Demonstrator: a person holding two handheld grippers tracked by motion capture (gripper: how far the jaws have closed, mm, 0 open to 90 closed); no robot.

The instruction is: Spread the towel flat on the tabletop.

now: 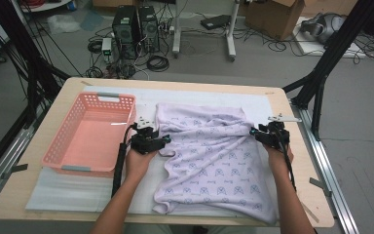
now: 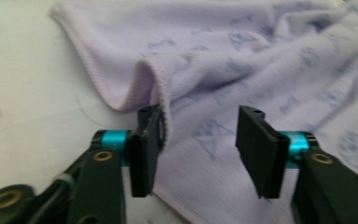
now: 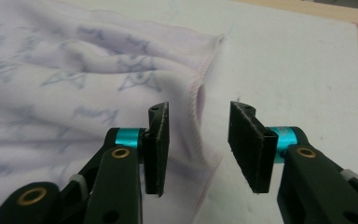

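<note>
The table [image 1: 53, 105] carries a white mat [image 1: 73, 192]; on the mat lie a pink basket [image 1: 90, 134] at the left and a lilac printed cloth [image 1: 214, 161] at the centre and right, just beside the basket but apart from it; the cloth is spread mostly flat, with folds bunched across its far half and its near edge close to the table's near rim. The left tongs [image 1: 164, 140] sit at the cloth's left edge, between basket and cloth; in the left gripper view the left tongs [image 2: 198, 140] stand released, a raised fold of hem beside the left-hand pad, cloth lying under the gap, neither pad pressing it. The right tongs [image 1: 254, 131] sit at the cloth's right edge; in the right gripper view the right tongs [image 3: 198, 140] are likewise released, the stitched hem curling up between the pads without being clamped.
</note>
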